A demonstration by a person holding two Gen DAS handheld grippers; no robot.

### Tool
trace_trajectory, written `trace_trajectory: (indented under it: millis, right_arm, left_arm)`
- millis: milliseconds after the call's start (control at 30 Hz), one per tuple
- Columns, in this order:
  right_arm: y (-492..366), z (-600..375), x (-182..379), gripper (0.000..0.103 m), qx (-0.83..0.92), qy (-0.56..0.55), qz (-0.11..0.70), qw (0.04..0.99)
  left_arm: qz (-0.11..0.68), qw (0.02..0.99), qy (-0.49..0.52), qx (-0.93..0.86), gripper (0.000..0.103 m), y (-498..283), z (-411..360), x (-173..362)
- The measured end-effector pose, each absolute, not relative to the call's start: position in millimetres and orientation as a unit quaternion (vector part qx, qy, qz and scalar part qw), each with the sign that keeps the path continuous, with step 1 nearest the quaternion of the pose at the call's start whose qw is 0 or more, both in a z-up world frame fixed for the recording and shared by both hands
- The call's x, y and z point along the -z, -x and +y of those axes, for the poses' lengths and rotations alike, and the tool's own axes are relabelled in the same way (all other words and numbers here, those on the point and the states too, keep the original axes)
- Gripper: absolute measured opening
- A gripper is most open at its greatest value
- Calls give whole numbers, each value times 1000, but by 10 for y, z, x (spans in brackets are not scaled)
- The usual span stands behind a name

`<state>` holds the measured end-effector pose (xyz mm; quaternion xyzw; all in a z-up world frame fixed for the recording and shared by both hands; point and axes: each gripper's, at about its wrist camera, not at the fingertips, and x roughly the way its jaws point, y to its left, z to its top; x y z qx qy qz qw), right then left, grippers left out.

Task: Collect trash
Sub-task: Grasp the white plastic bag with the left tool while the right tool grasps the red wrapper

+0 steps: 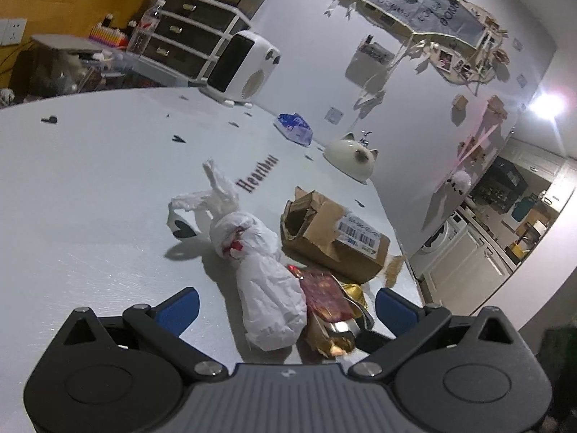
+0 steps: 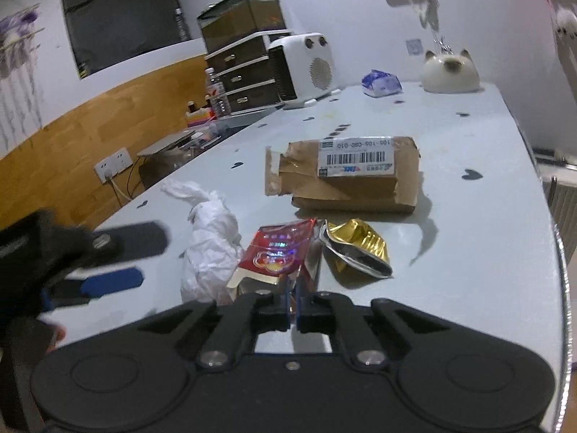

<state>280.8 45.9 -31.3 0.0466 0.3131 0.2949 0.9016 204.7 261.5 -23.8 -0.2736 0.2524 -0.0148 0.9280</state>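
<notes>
Table (image 1: 90, 187) left half bare — cardboard box (image 1: 335, 238) blocks right edge

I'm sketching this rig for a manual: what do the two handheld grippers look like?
Both match: a matte black body with two round pivot housings, black linkage bars on silver screws and a ribbed grey centre plate. The left gripper has blue pads on its fingers; the right gripper shows black finger blocks. No cables or sleeves show.

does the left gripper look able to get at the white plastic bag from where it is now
Probably yes. The left gripper is open, and the white plastic bag already lies between its blue fingers, with nothing in front of it. The red packet lies tight against the bag's side, so it might get pinched along with it.
</notes>
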Motion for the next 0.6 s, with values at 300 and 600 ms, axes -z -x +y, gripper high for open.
trace_trajectory:
  millis: [300, 600]
  right_arm:
    - [-2274, 8, 211, 2, -317, -45, 301, 898]
    - [-1896, -268, 174, 2, -318, -47, 299, 899]
  left_arm:
    - [265, 926, 269, -5, 90, -2325, 2595, 319]
    - [282, 923, 261, -33, 41, -2521, 2591, 435]
